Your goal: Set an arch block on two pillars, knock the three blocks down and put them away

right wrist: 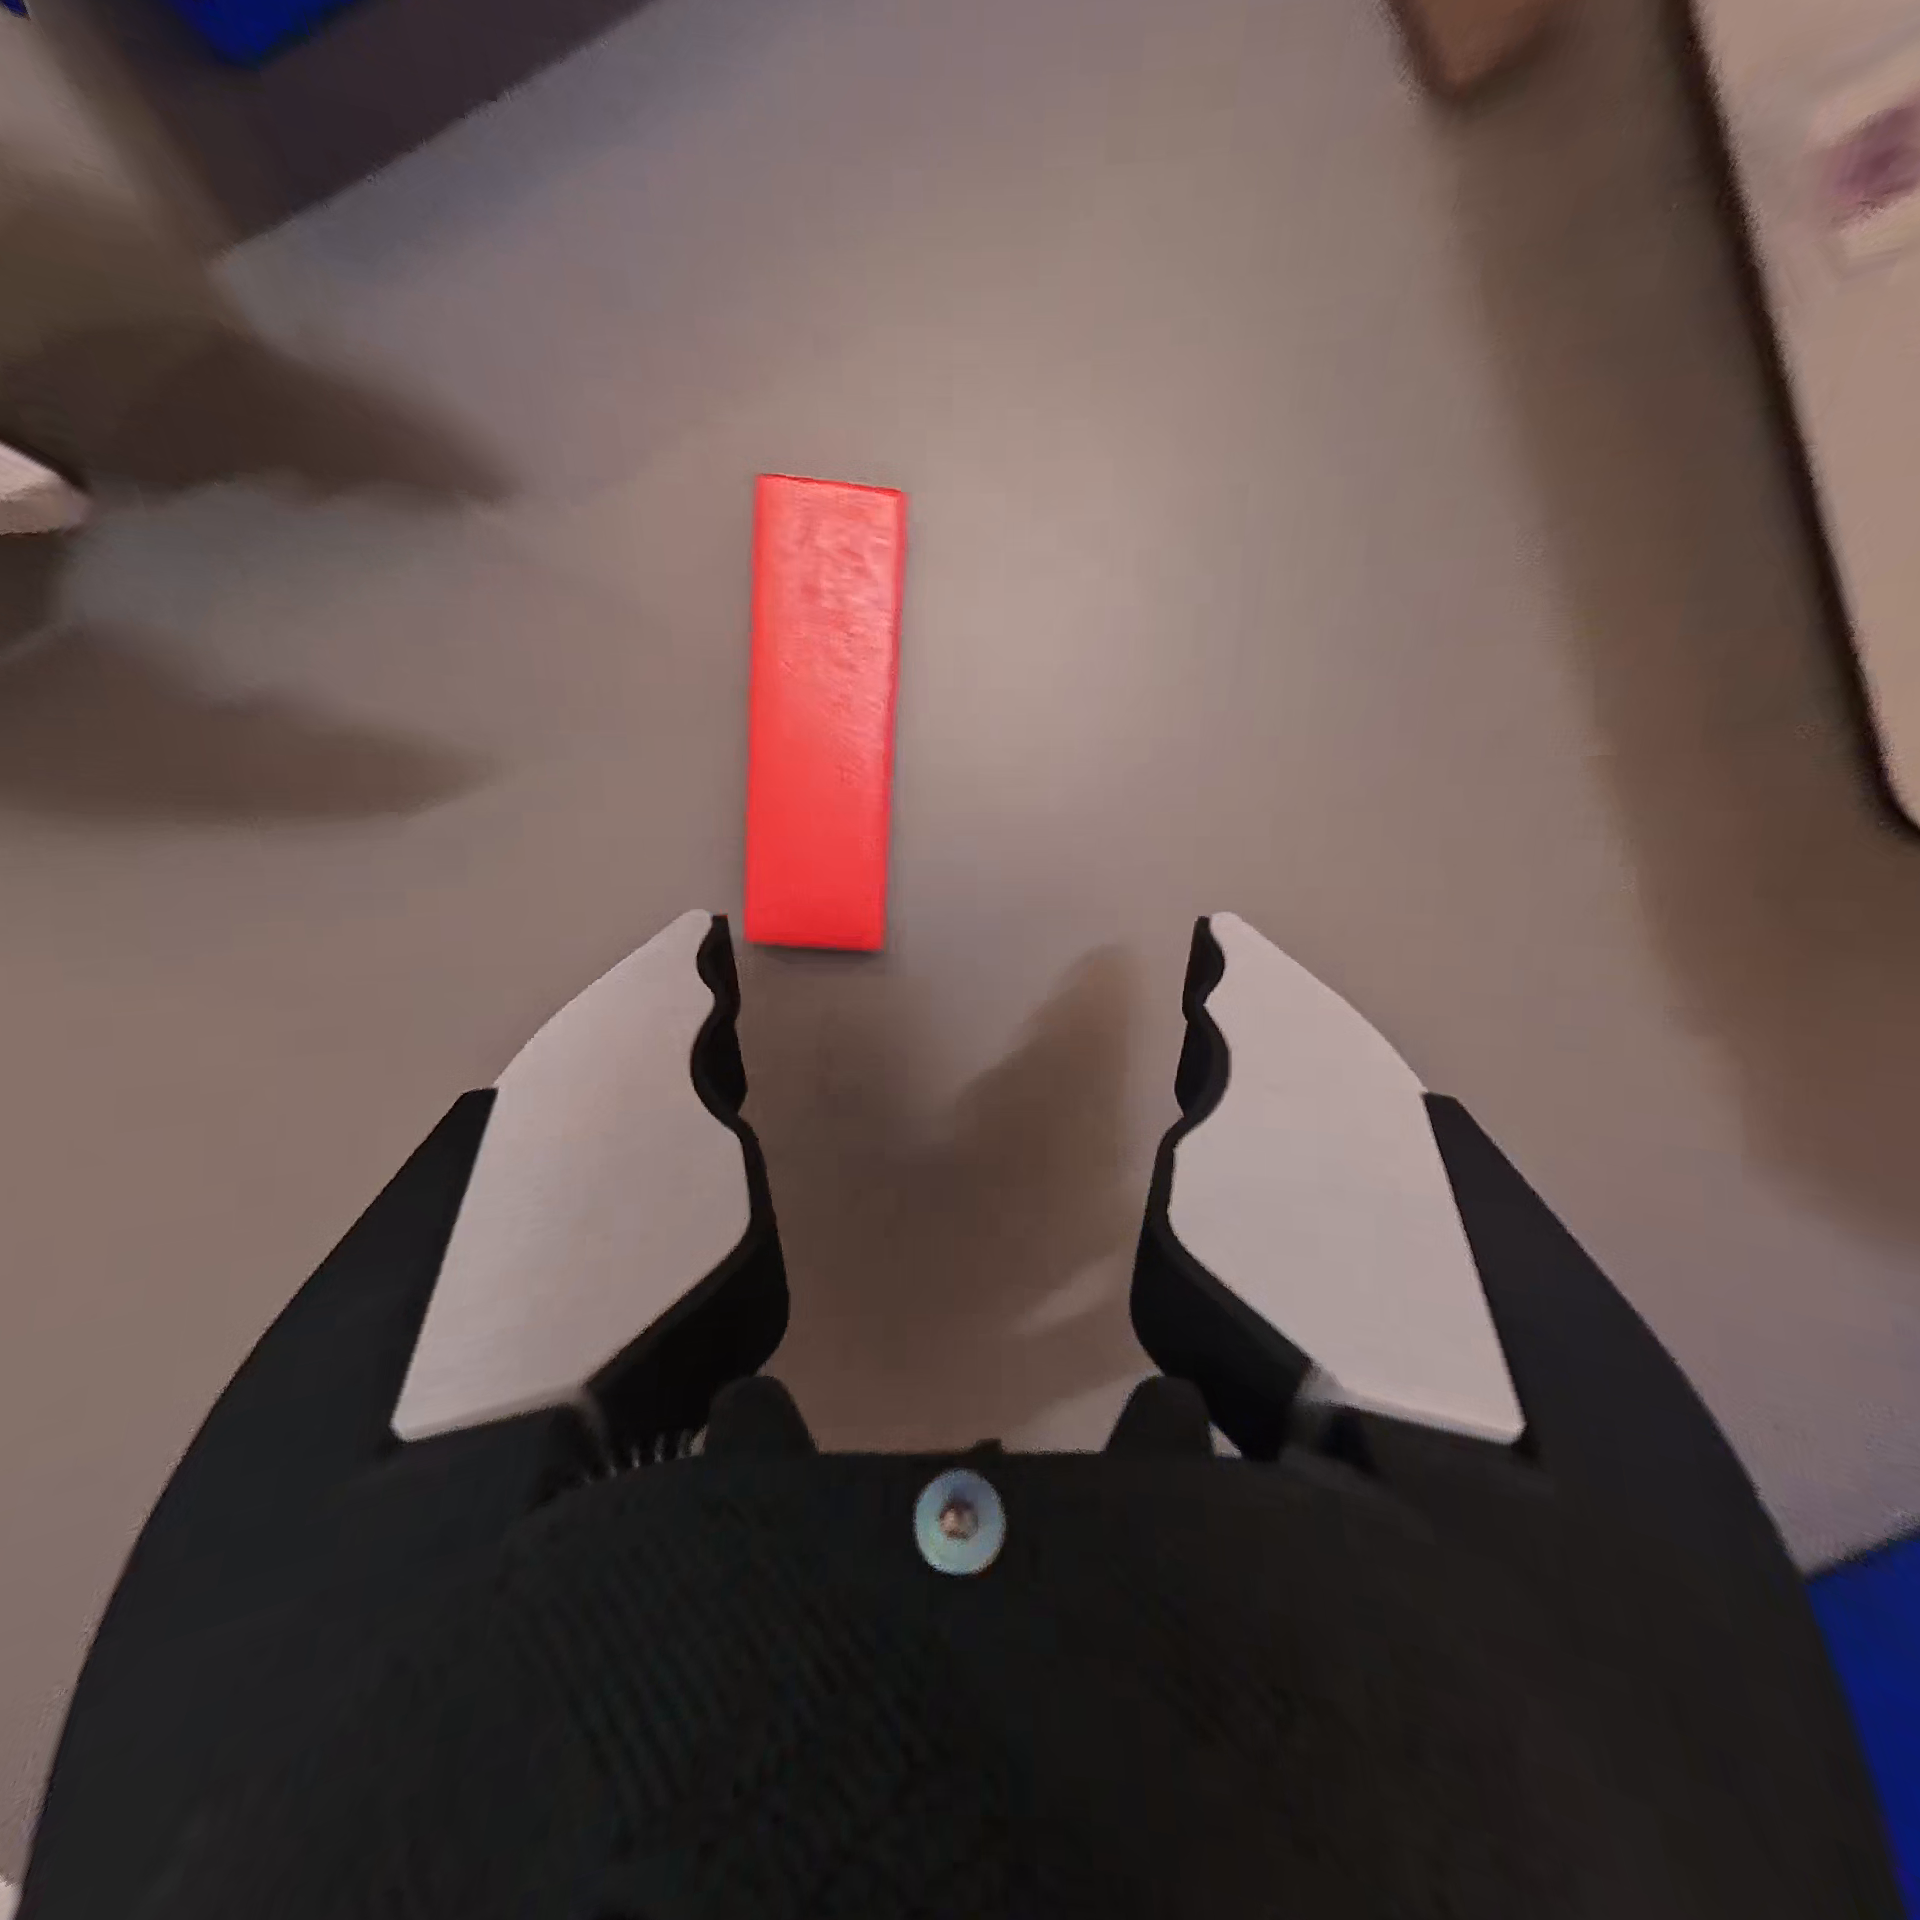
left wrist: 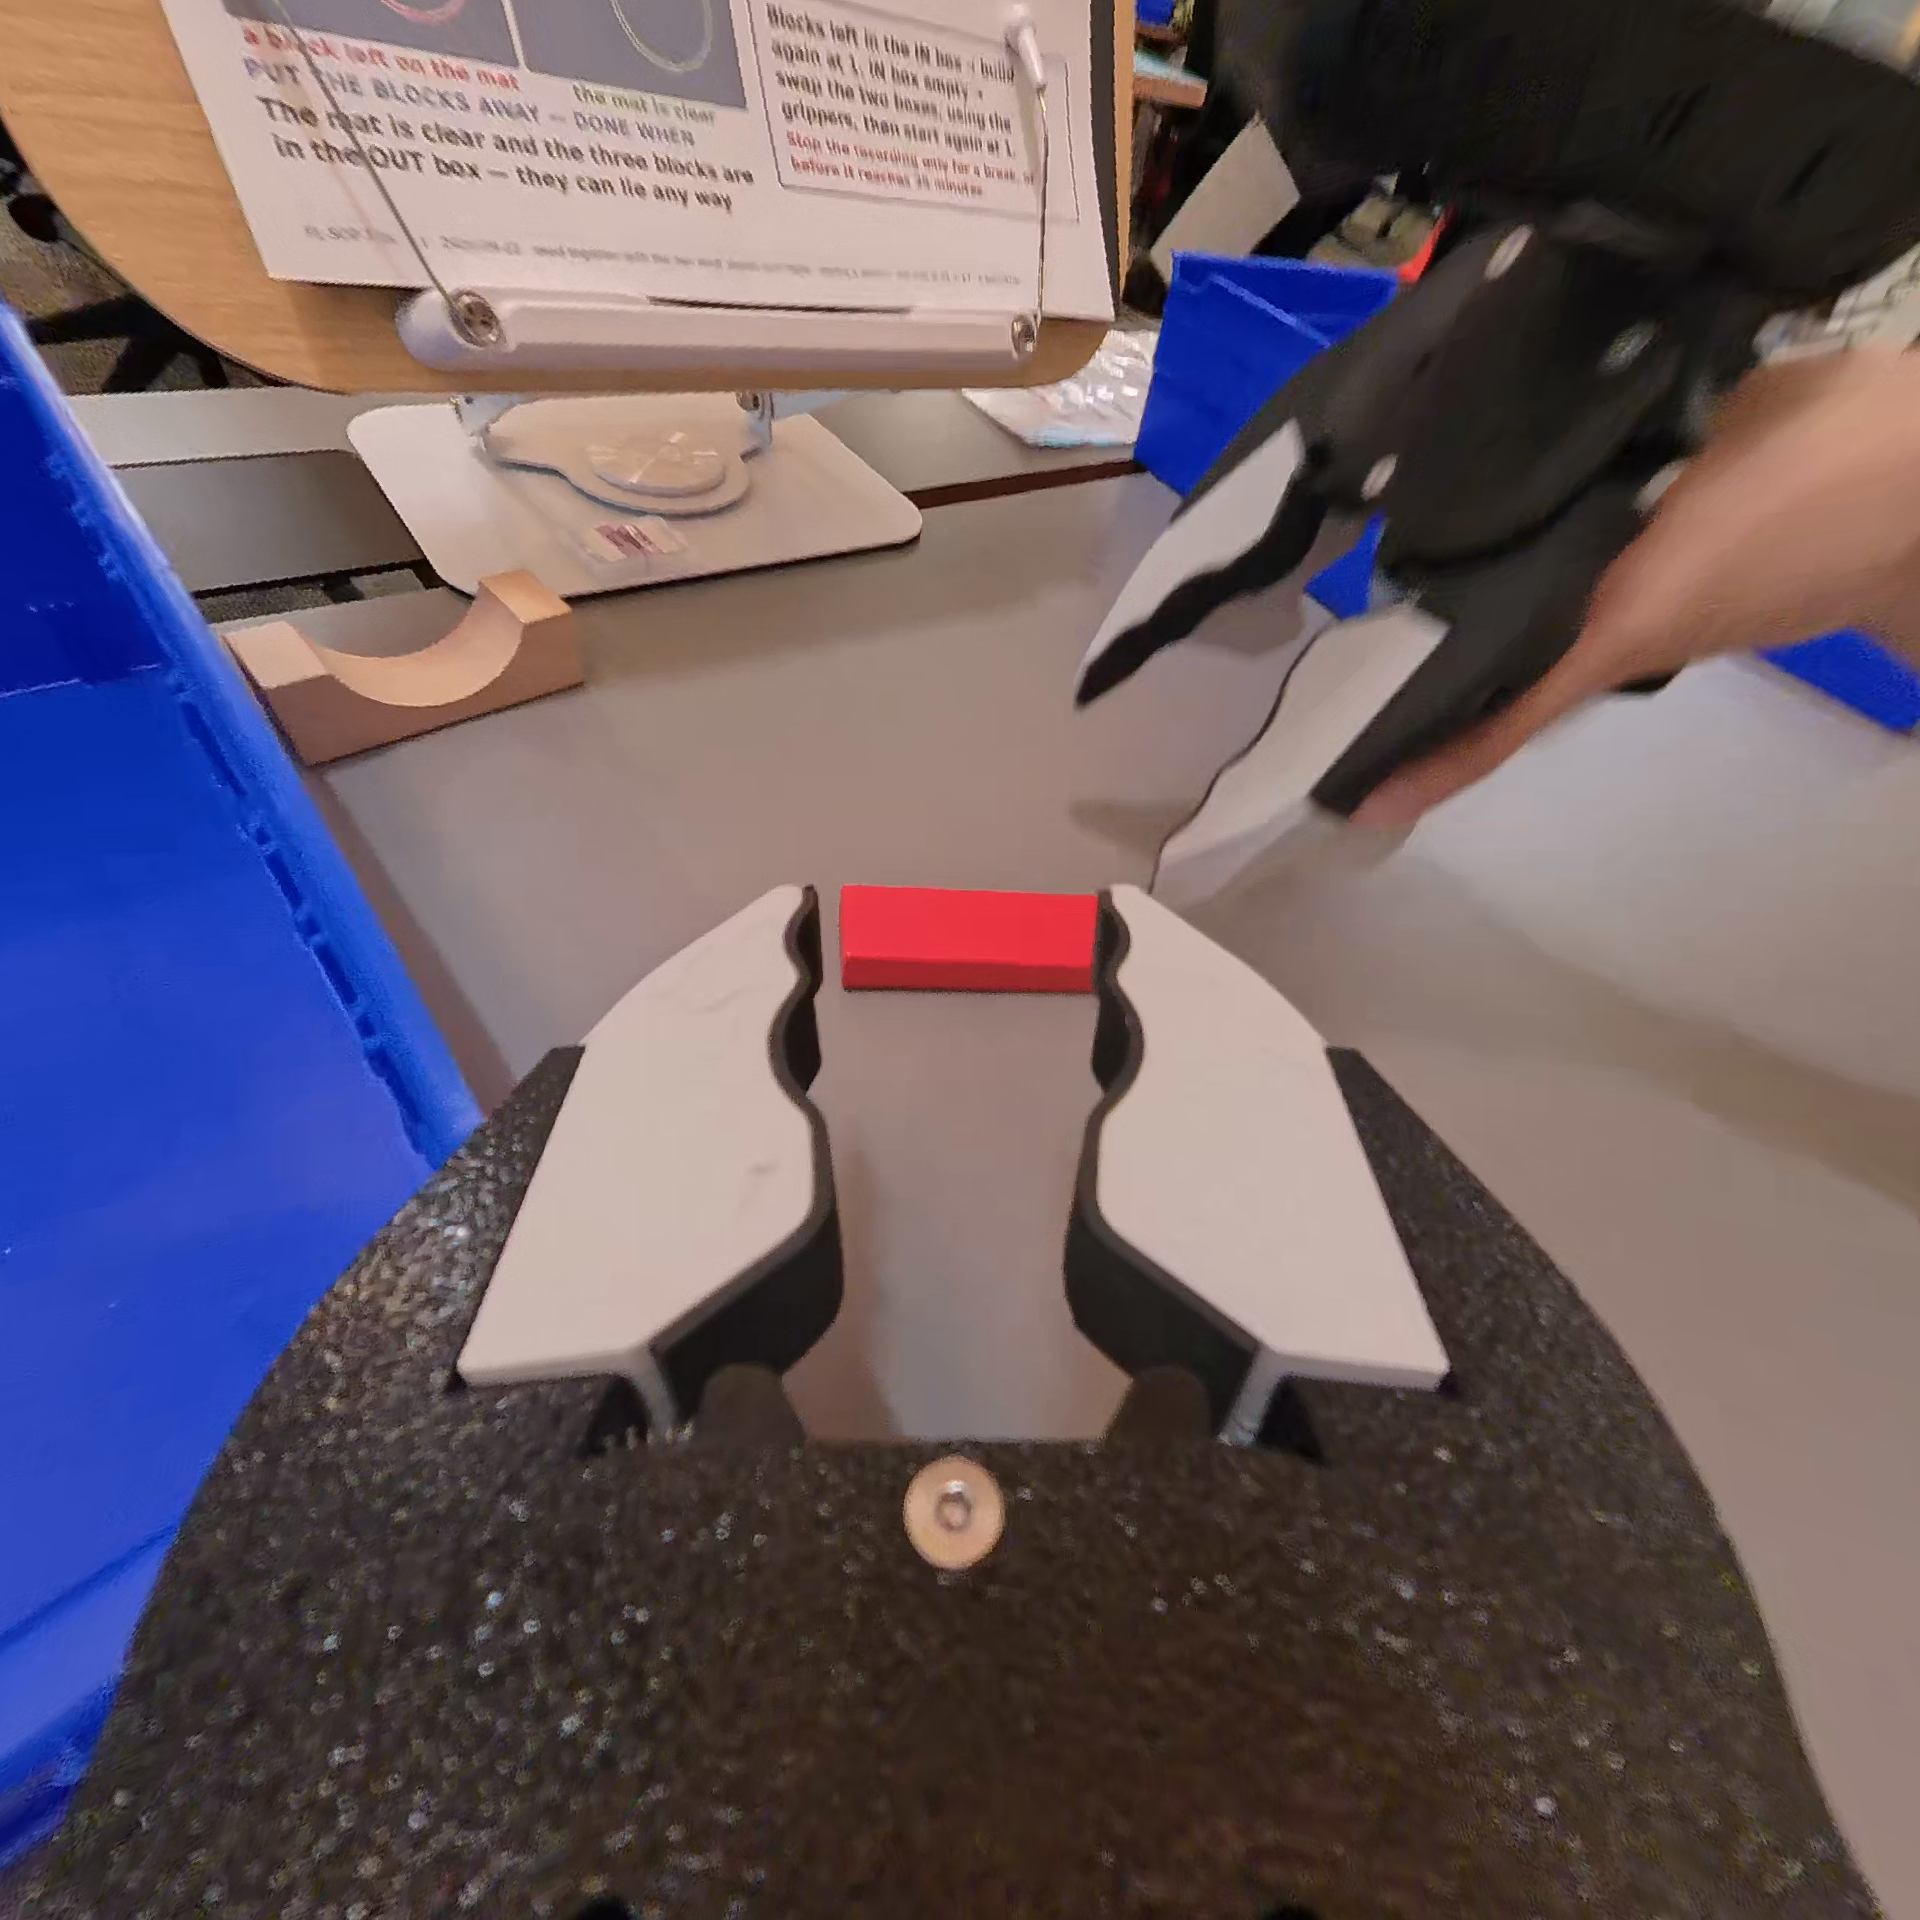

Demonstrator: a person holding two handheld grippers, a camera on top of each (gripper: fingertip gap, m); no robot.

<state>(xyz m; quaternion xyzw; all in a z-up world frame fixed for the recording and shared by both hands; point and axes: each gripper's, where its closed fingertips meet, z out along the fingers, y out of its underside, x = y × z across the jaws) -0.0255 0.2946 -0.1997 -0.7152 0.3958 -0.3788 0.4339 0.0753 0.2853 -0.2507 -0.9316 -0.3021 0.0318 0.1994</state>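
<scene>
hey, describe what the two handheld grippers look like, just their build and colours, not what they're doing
Both match: the left gripper and the right gripper each have a black body with a round silver screw in the middle, and two light grey fingers with wavy black inner pads. The left body looks speckled, the right finely ribbed. No cables show.

1 red block point(left wrist: 968, 938), 1 wooden arch block point(left wrist: 410, 665), 2 blue bins (left point(left wrist: 156, 935), far right point(left wrist: 1247, 353)), 2 grippers (left point(left wrist: 956, 904), right point(right wrist: 956, 925)), 1 doc. stand point(left wrist: 634, 488).
</scene>
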